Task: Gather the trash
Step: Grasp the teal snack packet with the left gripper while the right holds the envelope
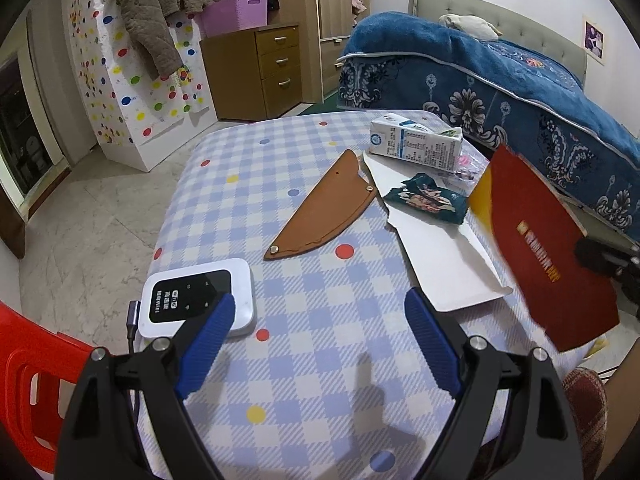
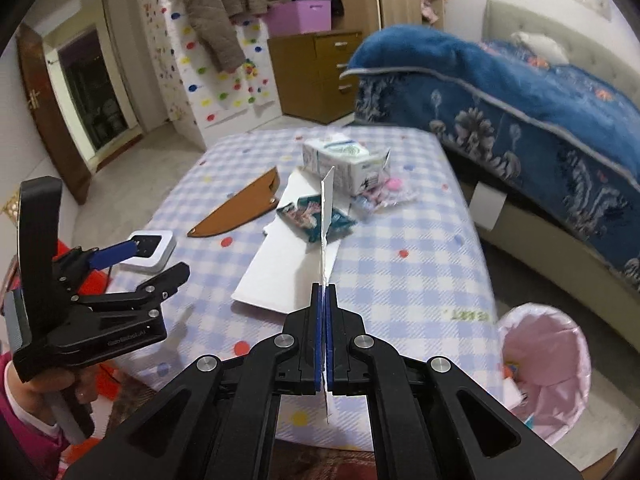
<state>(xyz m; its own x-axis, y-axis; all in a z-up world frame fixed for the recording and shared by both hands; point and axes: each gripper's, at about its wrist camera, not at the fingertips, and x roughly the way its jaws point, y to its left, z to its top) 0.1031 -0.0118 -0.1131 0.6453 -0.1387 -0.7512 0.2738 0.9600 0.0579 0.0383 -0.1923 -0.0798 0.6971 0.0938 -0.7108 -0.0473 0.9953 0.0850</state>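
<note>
bedroom, with a blue flowered blanket (image 1: 500, 80) over the bed, brown drawers (image 1: 276, 64) under a lilac basket (image 1: 236, 12), and a brown jacket (image 1: 152, 12) hung on a dotted white panel. up front, a table (image 1: 320, 360) under a blue-and-white checked cloth with coloured dots.

on the cloth: a brown leather sheath (image 1: 324, 208) near the middle, a white wifi box (image 1: 200, 300) with a grey cable at the near left corner, a long white card sheet (image 1: 444, 264) to the right of the sheath. resting on that sheet, a dark green snack wrapper (image 1: 428, 200). beyond it, a milk carton (image 1: 416, 144) on its side, with a clear crumpled wrapper (image 2: 380, 196) just beside it.

left gripper (image 1: 320, 320) spread wide above the cloth, blue pads apart, nothing between them, held from below by a hand (image 2: 68, 384) in a pink sleeve.

right gripper (image 2: 323, 292) clenched tight on a red envelope (image 1: 548, 256), gripped by its lower part and raised off the table; edge-on in the right wrist view, a broad red face with gold lettering in the left wrist view, blurred.

off the table's right edge, on the floor, a bin lined with a pink bag (image 2: 548, 364), a few scraps inside.
</note>
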